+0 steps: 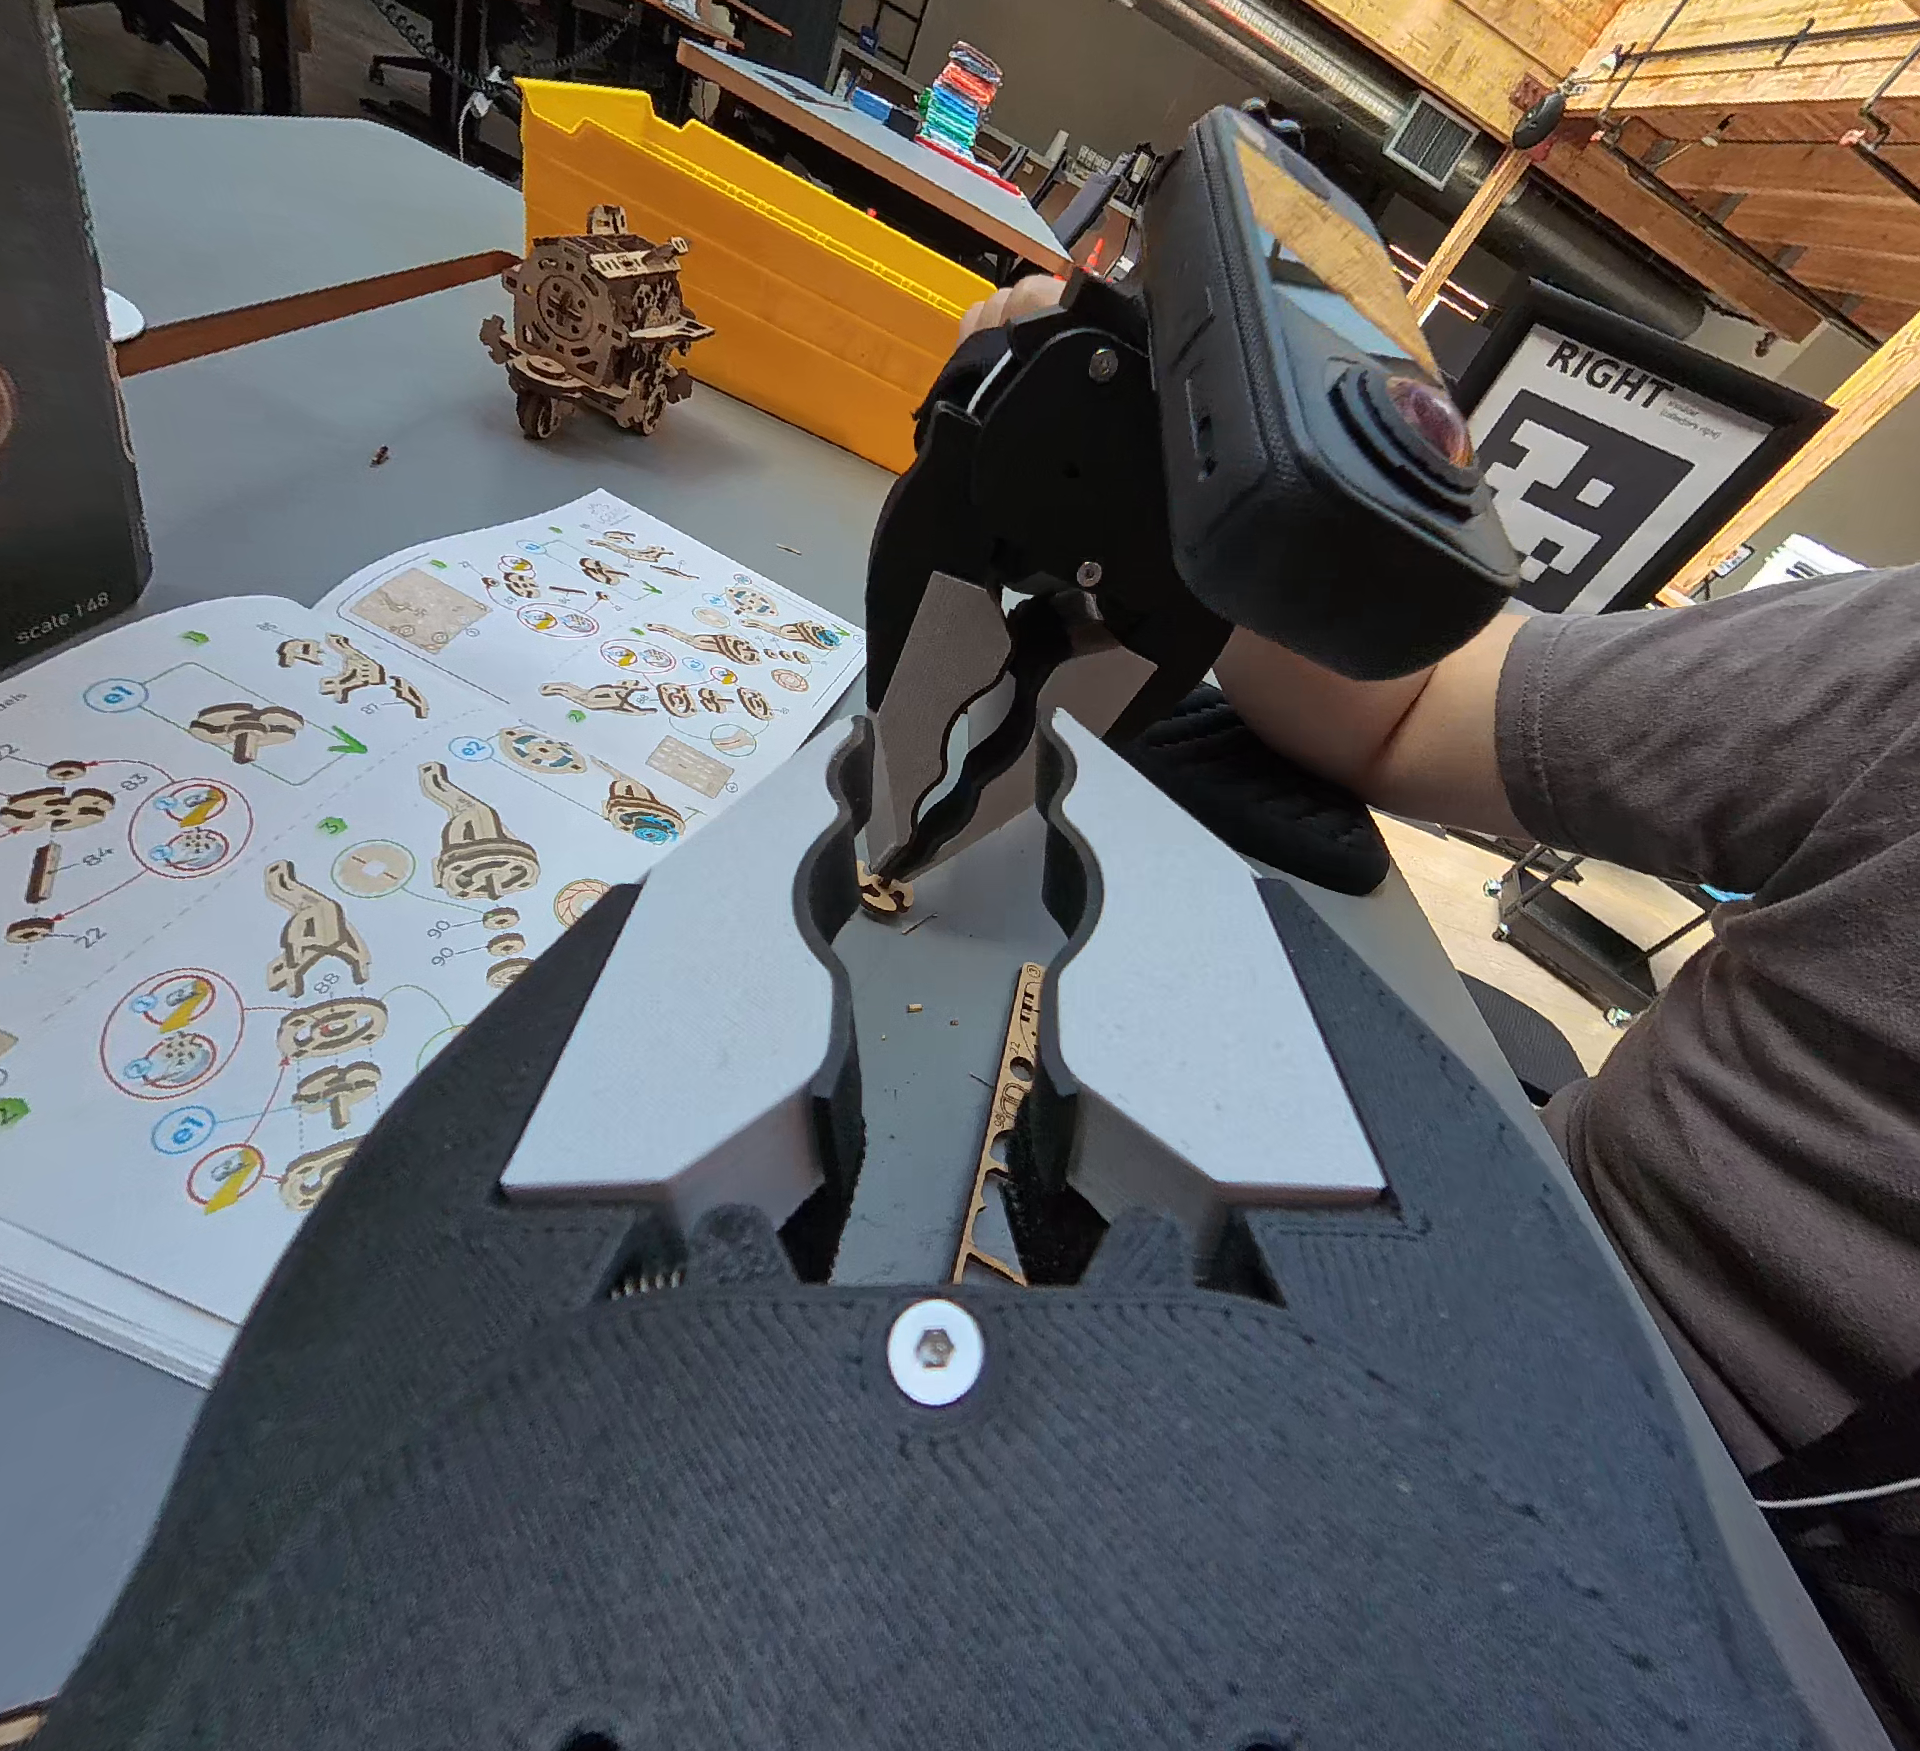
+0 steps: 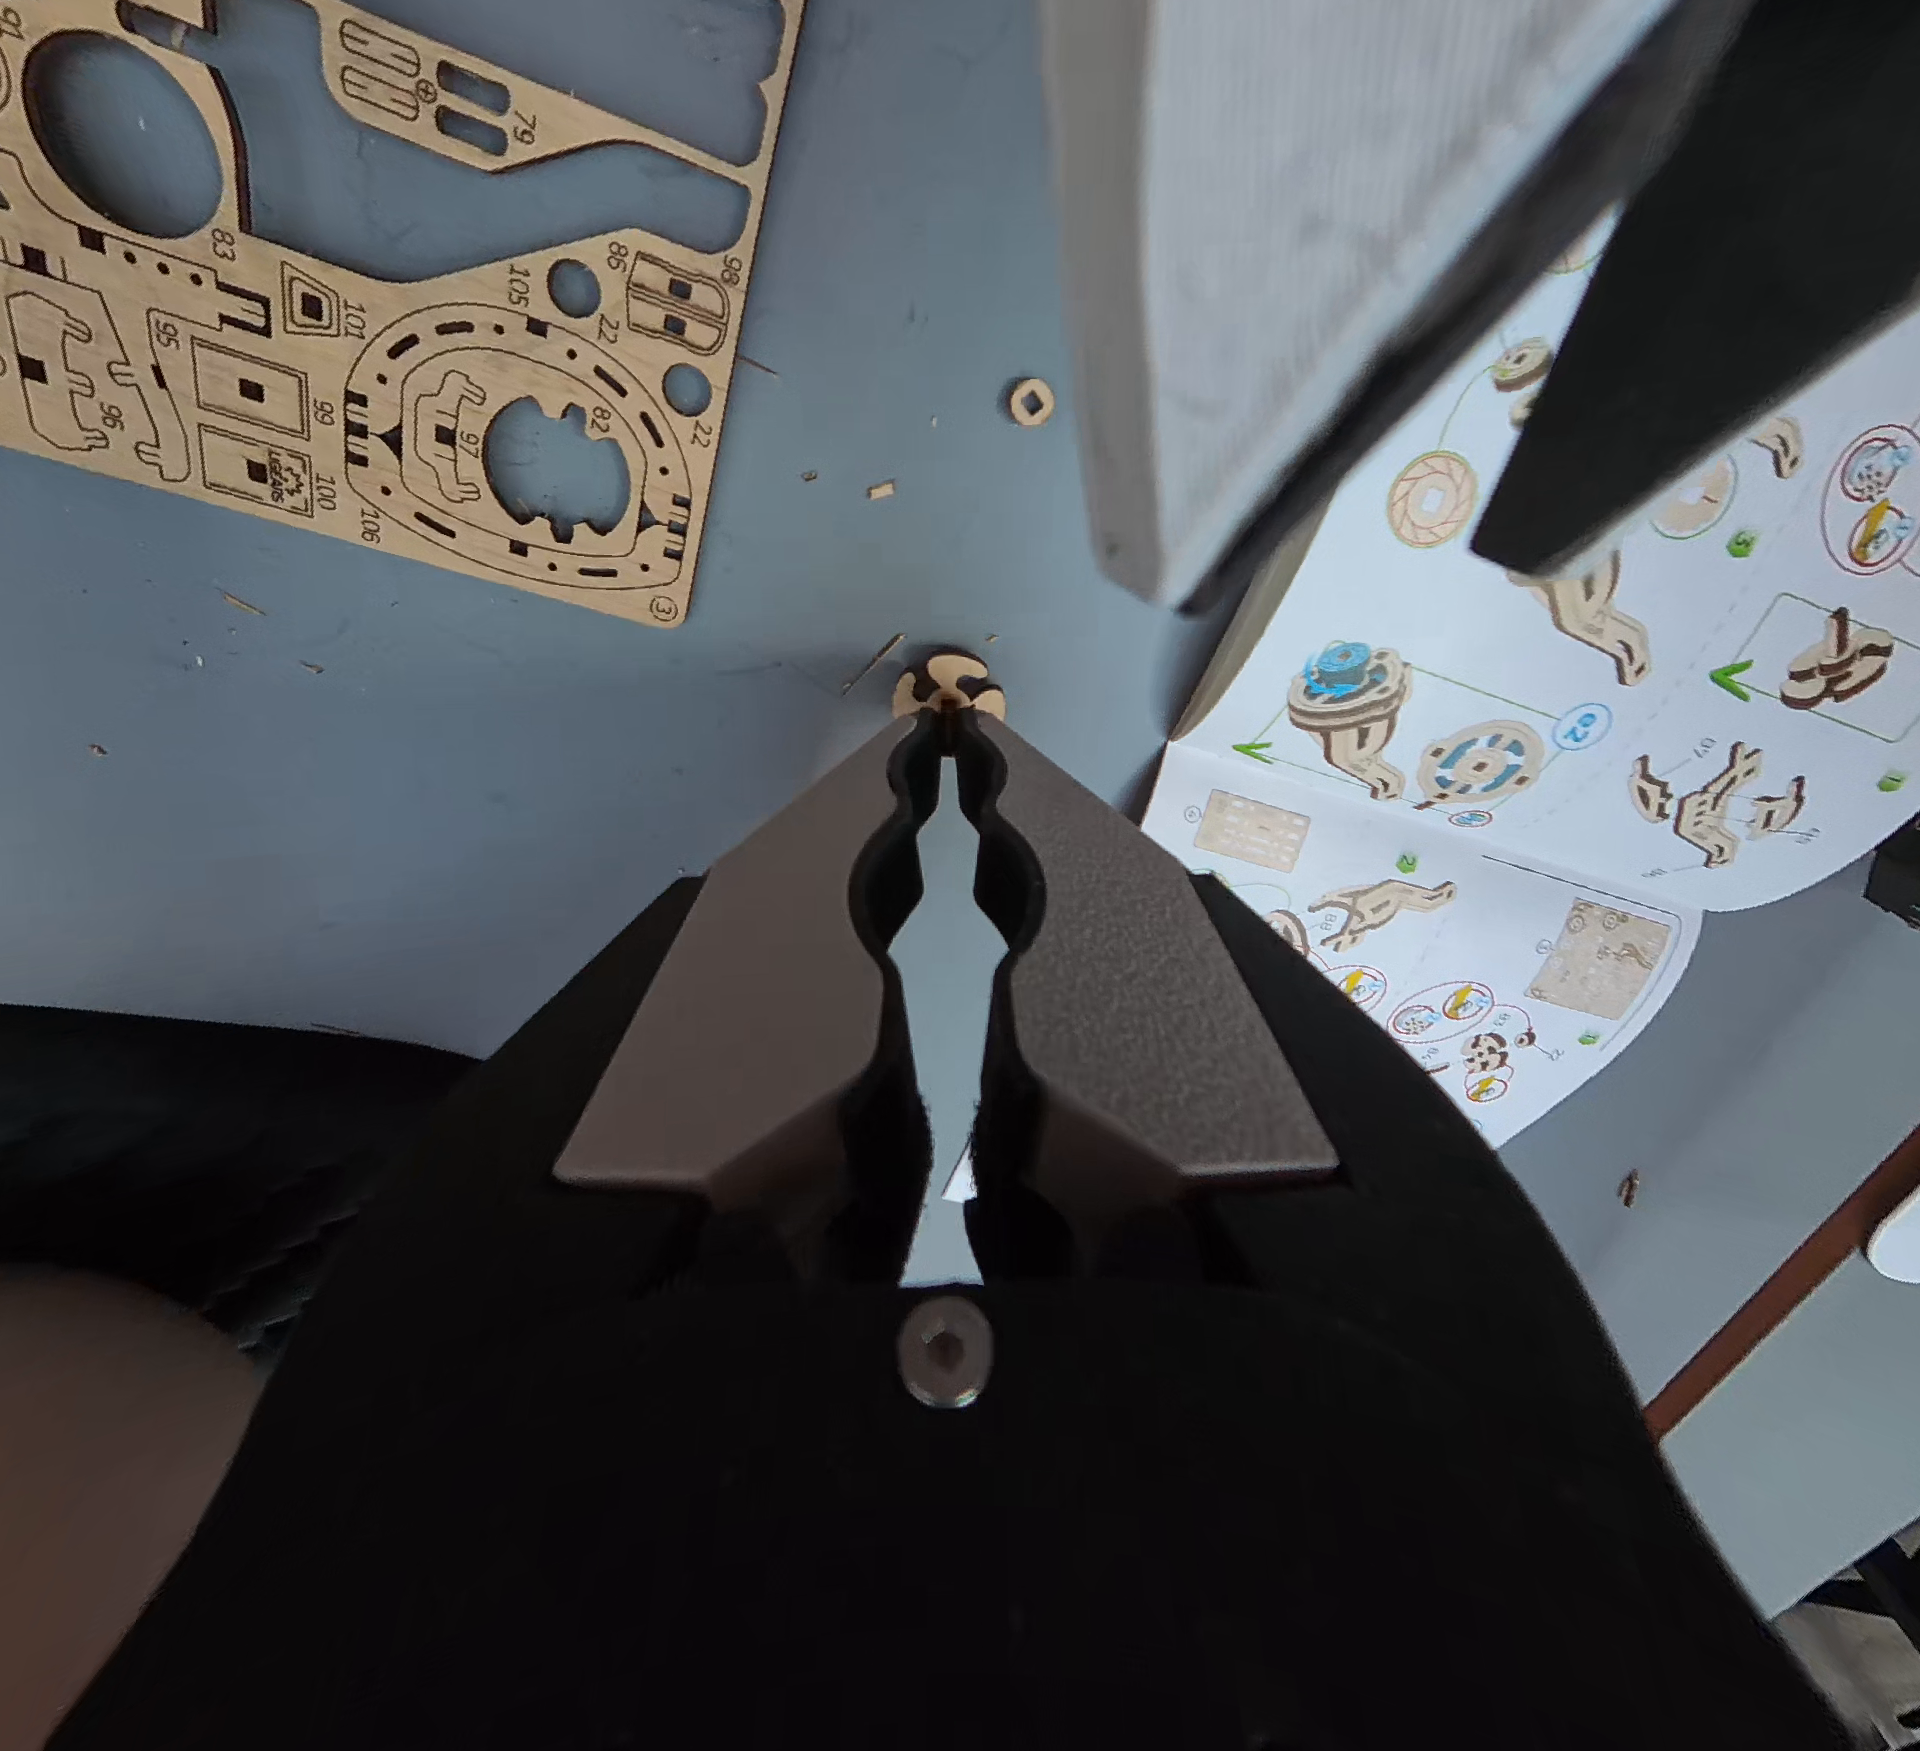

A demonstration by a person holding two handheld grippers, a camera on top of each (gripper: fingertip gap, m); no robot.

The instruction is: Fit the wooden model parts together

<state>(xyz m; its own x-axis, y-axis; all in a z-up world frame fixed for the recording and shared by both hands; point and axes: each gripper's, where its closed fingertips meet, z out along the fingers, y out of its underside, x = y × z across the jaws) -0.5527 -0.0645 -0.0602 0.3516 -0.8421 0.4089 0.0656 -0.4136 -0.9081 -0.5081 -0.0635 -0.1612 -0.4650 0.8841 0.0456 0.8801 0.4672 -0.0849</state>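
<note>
A small round wooden part (image 1: 885, 896) rests on the grey table. My right gripper (image 1: 896, 870) points down at it, and its tips are shut on the part's top. In the right wrist view the gripper (image 2: 945, 727) pinches the same part (image 2: 945, 678) at the very tips. My left gripper (image 1: 956, 745) is open and empty, with its fingers on either side of the right gripper's tips, just above the table. One of its grey fingers (image 2: 1299, 195) shows in the right wrist view. A laser-cut wooden parts sheet (image 2: 416, 351) lies beside the part, and its edge shows in the left wrist view (image 1: 1013, 1099).
An open instruction booklet (image 1: 364, 818) lies left of the grippers and also shows in the right wrist view (image 2: 1558, 818). A built wooden model (image 1: 597, 319) and a yellow bin (image 1: 748, 267) stand farther back. A dark box (image 1: 52, 351) stands at the far left. A tiny wooden washer (image 2: 1031, 399) lies loose. There is about 11 cm between the tips of the two grippers.
</note>
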